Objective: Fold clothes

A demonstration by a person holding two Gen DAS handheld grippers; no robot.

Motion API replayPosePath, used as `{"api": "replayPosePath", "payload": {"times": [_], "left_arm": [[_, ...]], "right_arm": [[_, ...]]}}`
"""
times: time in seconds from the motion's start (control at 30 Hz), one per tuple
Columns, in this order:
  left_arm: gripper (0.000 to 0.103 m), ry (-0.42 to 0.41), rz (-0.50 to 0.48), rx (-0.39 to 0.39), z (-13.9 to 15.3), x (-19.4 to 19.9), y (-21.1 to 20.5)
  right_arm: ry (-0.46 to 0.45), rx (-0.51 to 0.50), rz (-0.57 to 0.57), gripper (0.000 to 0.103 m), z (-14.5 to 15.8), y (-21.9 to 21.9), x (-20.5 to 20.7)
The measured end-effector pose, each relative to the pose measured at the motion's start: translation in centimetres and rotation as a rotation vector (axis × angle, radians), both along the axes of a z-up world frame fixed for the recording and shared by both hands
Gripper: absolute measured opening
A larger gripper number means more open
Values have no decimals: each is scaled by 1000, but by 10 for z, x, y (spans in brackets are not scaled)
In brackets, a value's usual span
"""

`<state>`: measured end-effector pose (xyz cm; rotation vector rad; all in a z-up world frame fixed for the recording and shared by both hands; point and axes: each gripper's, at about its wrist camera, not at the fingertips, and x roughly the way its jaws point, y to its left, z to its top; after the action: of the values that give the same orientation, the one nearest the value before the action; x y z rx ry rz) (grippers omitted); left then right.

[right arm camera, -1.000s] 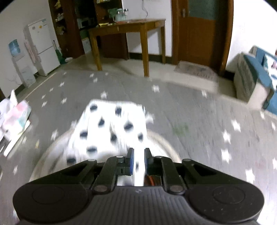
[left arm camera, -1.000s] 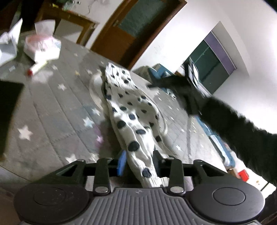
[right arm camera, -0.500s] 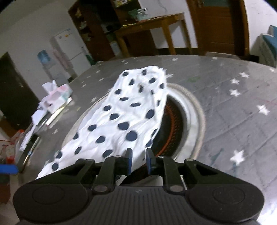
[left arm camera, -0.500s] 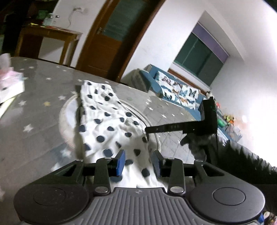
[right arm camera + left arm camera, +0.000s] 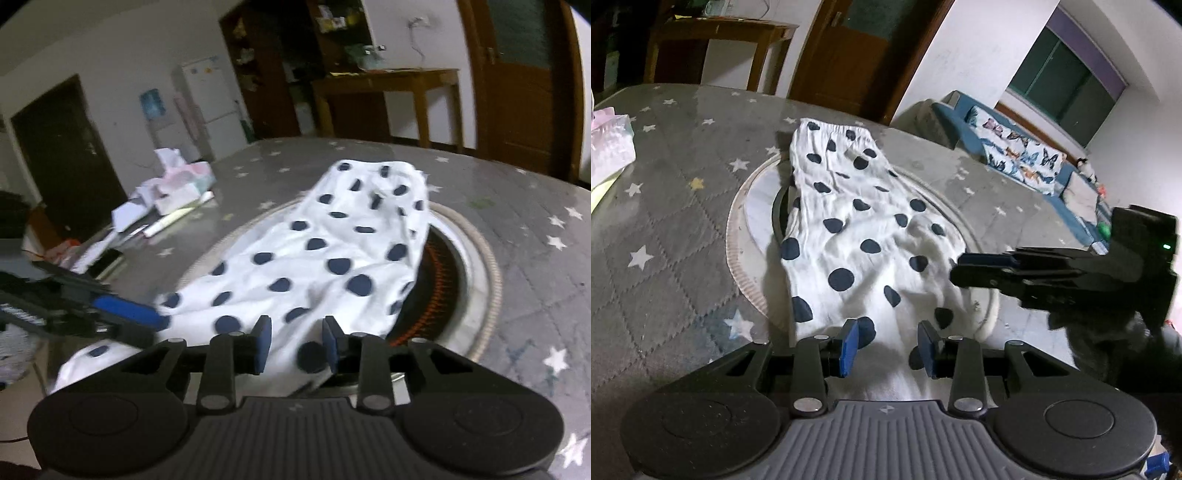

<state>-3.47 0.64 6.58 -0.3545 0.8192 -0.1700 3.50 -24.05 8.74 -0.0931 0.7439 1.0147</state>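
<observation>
White trousers with dark blue dots lie stretched across the grey star-patterned table, over a round inset in its middle; they also show in the right wrist view. My left gripper is open at the near end of the cloth, with fabric lying between its blue pads. My right gripper is open over the near edge of the cloth. In the left wrist view the right gripper comes in from the right beside the cloth. In the right wrist view the left gripper comes in from the left.
The round inset has a pale rim and a dark ring with orange inside. Tissue packs and papers lie at the table's far left. A wooden side table, a door, a fridge and a blue sofa stand beyond.
Both grippers have opened and let go of the trousers. The cloth has gone from hanging stretched between them to lying spread on the table.
</observation>
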Motion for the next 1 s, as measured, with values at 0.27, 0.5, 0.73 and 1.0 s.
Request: {"api": "replayPosePath", "payload": {"times": [0.27, 0.5, 0.73, 1.0], "left_arm": [[38, 12, 16, 29, -1, 5, 6], [38, 22, 30, 53, 0, 6, 6], [38, 25, 24, 77, -1, 9, 5], [38, 32, 10, 116, -10, 7, 5]], "right_arm": [[-8, -19, -89, 30, -6, -36, 14], [29, -6, -37, 30, -23, -25, 30], [45, 31, -24, 18, -28, -24, 37], [-92, -47, -96, 3, 1, -33, 17]]}}
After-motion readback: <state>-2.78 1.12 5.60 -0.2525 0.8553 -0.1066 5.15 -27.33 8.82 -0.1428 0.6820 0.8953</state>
